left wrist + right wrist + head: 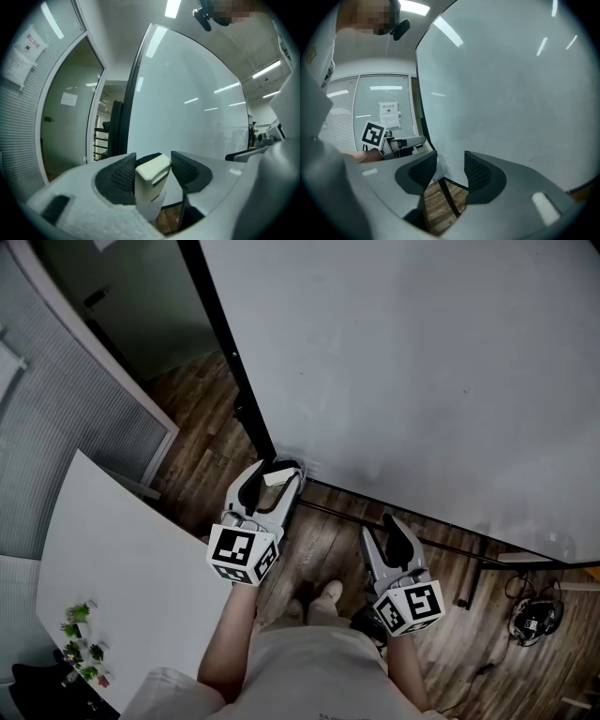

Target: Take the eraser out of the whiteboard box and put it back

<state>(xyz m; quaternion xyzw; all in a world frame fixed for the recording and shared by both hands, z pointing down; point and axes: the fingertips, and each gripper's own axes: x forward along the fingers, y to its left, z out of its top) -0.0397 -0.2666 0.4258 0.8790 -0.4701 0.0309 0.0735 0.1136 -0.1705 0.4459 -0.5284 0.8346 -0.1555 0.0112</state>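
Centre-left of head view: our left gripper (275, 472) sits at the whiteboard's (422, 362) lower-left corner | jaws clamped on the cream eraser (151, 172), which is tilted btwn the pads | lower centre-right: our right gripper (386, 532), jaws apart, nothing btwn them, just below the board's bottom edge, above the wood floor (202, 442)

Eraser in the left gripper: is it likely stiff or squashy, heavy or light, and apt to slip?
The eraser looks like a pale hard-shelled block, so it is probably stiff and light. It sits tilted between the left gripper's ribbed pads, so it may pivot if jolted. Its smooth shell could be slippery, but its flat faces shouldn't roll.
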